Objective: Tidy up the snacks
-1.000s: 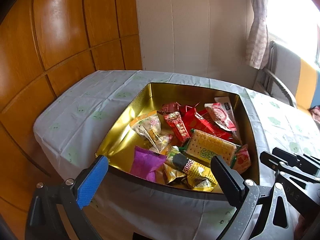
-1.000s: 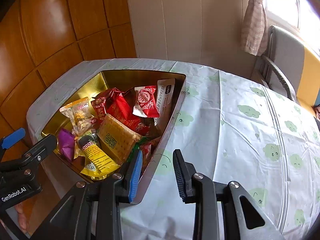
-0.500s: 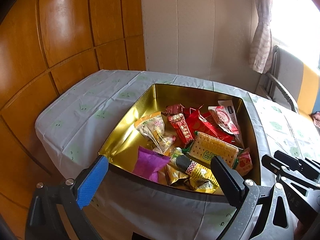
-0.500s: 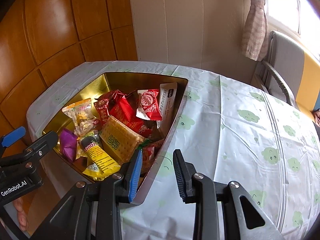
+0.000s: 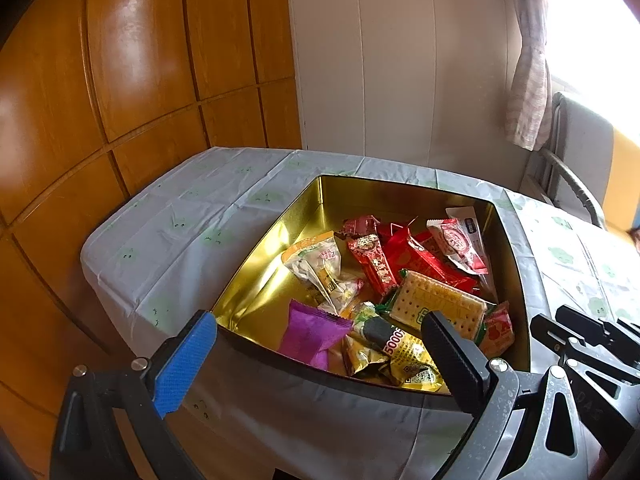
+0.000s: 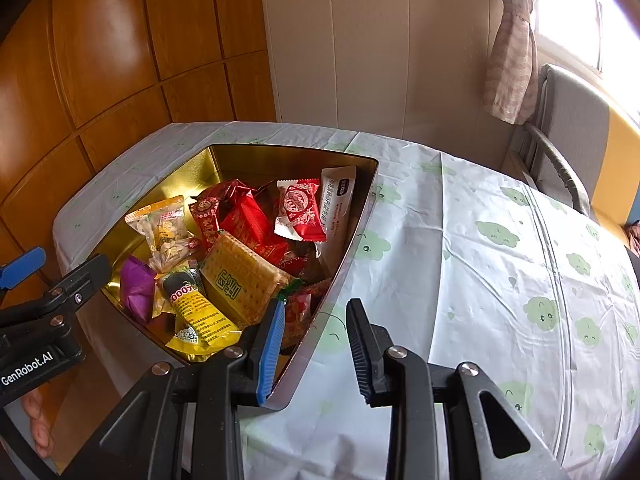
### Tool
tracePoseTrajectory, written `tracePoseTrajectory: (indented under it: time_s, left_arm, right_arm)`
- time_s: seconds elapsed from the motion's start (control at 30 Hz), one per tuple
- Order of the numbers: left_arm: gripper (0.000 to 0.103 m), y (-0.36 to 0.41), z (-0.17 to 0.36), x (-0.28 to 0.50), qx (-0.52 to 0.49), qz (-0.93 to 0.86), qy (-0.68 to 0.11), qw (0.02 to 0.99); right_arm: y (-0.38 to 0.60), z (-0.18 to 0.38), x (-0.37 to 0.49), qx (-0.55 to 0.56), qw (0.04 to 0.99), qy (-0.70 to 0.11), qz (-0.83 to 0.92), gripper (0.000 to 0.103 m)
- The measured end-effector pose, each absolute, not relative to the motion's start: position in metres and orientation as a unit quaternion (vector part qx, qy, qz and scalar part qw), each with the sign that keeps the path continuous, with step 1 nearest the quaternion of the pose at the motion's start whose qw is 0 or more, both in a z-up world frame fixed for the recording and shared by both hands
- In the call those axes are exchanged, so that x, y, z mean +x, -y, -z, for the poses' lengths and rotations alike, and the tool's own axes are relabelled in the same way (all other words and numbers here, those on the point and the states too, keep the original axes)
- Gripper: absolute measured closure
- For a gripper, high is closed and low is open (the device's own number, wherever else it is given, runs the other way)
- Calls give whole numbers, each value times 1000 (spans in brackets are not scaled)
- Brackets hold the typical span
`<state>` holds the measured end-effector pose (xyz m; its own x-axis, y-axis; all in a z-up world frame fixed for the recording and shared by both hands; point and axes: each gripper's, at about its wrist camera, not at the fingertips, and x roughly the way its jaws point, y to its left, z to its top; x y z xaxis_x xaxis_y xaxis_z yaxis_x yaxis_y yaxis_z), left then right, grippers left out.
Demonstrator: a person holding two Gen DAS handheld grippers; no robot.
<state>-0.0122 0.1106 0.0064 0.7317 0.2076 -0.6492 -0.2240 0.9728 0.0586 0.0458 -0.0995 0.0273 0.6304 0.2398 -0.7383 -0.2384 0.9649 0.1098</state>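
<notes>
Gold-lined, the tin (image 5: pixel 276 248) sits on a table (image 6: pixel 500 280) under a pale cloth with green clouds, filling the lower middle of the left wrist view and the left half of the right wrist view. Snacks are heaped inside: a purple packet (image 5: pixel 310 334), a cracker pack (image 6: pixel 240 276), red wrappers (image 6: pixel 256 224), a yellow packet (image 6: pixel 200 312). The left tongs (image 5: pixel 320 356) stand wide apart over the tin's near edge, gripping nothing. The right tongs (image 6: pixel 316 352) are at their narrowest, straddling the tin's right wall near its front corner; whether the pads press it cannot be told.
</notes>
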Motion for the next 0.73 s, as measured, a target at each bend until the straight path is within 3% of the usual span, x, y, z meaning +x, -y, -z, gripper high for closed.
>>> tracePoseTrajectory:
  time_s: [0.73]
  left_arm:
    - [0,-109,-3,-10,-26,-103,-345,933]
  right_arm:
    - [115,-23,51,14,901,-413,-131,70]
